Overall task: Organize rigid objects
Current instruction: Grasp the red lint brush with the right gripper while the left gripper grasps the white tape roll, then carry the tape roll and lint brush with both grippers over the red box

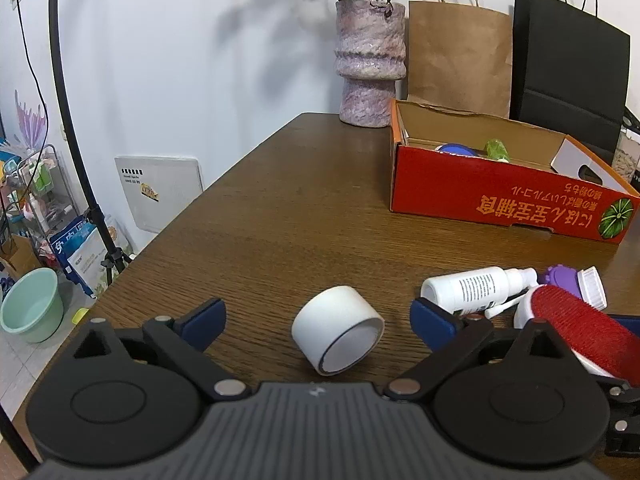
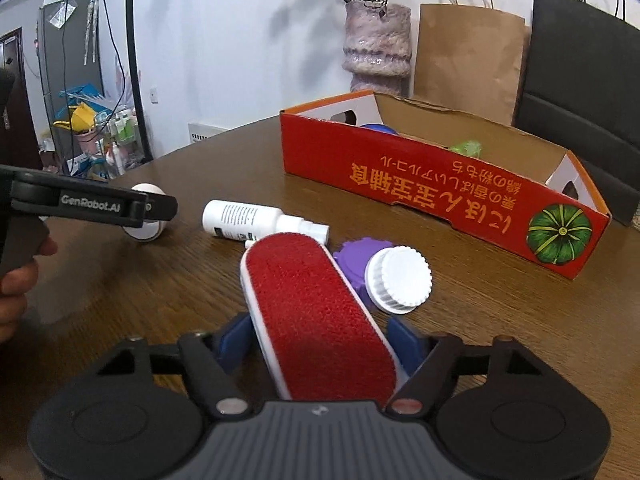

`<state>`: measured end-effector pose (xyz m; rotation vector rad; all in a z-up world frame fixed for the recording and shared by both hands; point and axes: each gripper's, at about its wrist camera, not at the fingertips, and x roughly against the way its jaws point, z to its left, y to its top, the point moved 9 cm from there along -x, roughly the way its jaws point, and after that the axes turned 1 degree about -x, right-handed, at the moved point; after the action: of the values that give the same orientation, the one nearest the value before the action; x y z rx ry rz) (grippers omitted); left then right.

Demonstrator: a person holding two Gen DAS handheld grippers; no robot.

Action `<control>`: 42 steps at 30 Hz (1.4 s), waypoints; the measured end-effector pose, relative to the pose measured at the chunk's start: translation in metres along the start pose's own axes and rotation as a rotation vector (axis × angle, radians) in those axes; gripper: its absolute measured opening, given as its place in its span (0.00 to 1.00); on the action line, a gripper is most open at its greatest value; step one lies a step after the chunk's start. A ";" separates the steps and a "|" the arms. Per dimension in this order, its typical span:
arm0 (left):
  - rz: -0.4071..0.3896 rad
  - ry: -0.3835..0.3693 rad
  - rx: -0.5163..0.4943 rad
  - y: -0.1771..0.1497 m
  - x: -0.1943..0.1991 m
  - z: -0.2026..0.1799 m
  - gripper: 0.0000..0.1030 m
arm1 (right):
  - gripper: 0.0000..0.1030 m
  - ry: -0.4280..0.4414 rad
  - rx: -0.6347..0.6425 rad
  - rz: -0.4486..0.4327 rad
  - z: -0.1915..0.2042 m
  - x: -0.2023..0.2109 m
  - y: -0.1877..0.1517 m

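- Left gripper fingers spread wide either side of white tape roll on brown wooden bench, not touching.
- Right gripper fingers clenched on red-faced white lint brush.

Two paper bags, one box

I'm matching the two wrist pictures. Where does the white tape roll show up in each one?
Left wrist: white tape roll lies low centre, on the table between the open tool's fingers.
Right wrist: white tape roll sits at left, mostly hidden behind the other tool.
Shared landmark: red cardboard box.
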<state>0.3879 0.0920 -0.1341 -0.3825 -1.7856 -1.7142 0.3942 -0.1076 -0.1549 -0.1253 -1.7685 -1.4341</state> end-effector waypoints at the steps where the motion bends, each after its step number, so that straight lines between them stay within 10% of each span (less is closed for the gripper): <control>1: 0.002 0.000 0.001 0.000 -0.001 0.000 0.93 | 0.67 -0.005 0.002 -0.004 0.000 0.001 -0.001; 8: 0.023 -0.040 -0.007 -0.004 -0.007 -0.006 0.47 | 0.59 -0.036 0.015 -0.023 -0.002 0.004 0.000; 42: -0.076 -0.066 -0.063 0.006 0.023 -0.040 0.47 | 0.55 -0.132 -0.073 -0.196 -0.027 0.047 0.015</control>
<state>0.3835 0.0491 -0.1173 -0.4074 -1.8171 -1.8336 0.3863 -0.1442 -0.1131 -0.0889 -1.8780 -1.6641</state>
